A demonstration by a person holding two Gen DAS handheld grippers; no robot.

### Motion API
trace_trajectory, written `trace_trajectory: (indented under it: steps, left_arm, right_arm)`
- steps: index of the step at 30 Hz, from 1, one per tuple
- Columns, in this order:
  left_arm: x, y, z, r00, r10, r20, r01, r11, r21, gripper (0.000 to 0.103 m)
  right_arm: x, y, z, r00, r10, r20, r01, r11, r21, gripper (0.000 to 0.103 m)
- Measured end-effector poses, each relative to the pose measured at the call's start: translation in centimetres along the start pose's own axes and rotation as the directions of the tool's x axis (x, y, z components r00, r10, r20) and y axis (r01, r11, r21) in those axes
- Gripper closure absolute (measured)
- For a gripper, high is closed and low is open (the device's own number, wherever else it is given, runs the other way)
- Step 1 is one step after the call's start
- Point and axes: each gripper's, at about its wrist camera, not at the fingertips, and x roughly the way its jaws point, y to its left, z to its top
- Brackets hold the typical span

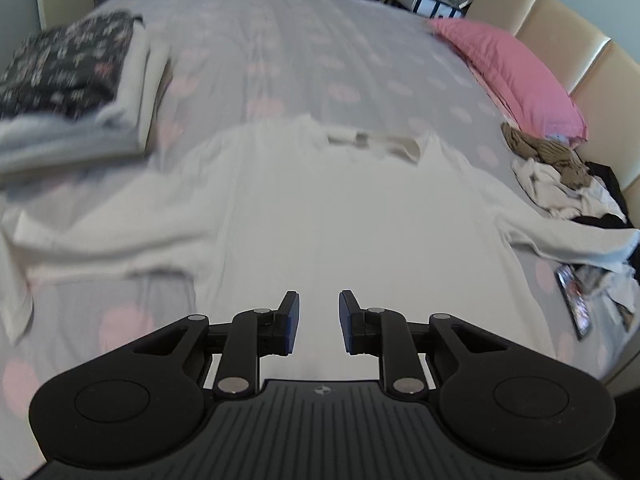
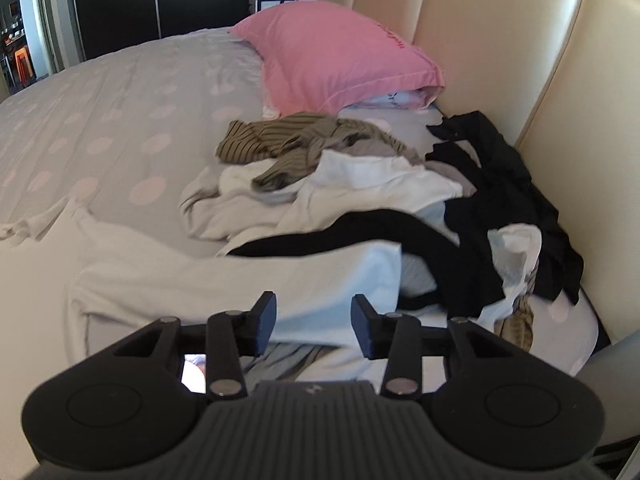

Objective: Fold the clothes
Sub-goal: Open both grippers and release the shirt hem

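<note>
A white long-sleeved shirt [image 1: 320, 208] lies spread flat on the bed, collar away from me, sleeves out to both sides. My left gripper [image 1: 319, 320] is open and empty, hovering over the shirt's lower middle. My right gripper [image 2: 314, 320] is open and empty, just above the shirt's right sleeve [image 2: 240, 280], which reaches toward a pile of unfolded clothes [image 2: 380, 192]. The sleeve also shows in the left wrist view [image 1: 568, 240].
A stack of folded clothes [image 1: 68, 92] with a dark floral item on top sits at the bed's left. A pink pillow [image 2: 340, 64] lies against the cream headboard [image 2: 500, 60]. The grey dotted bedsheet [image 1: 300, 52] stretches beyond the shirt. A dark wardrobe [image 2: 160, 0] stands behind.
</note>
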Motion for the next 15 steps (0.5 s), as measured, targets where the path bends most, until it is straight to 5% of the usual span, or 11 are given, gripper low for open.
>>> trace_trajectory:
  steps: [4, 7, 9, 15]
  left_arm:
    - [2.2, 0.2, 0.0, 0.998, 0.067, -0.012, -0.067, 0.998, 0.014, 0.084]
    - [3.6, 0.3, 0.0, 0.995, 0.086, -0.045, -0.085, 0.996, 0.023, 0.084]
    - [4.1, 0.7, 0.1, 0.993, 0.100, -0.055, -0.100, 0.995, 0.012, 0.084]
    - [6.7, 1.1, 1.1, 0.991, 0.101, -0.084, -0.099, 0.995, 0.028, 0.084]
  right_arm:
    - [2.8, -1.7, 1.2, 0.999, -0.041, 0.005, 0.041, 0.999, -0.014, 0.056]
    - [4.7, -2.8, 1.7, 0.998, -0.068, 0.009, 0.068, 0.997, -0.033, 0.040]
    - [5.6, -3.3, 2.0, 0.996, -0.090, 0.015, 0.091, 0.995, -0.034, 0.040]
    - [6.1, 0.5, 3.7, 0.994, 0.026, 0.105, -0.018, 0.997, -0.072, 0.047]
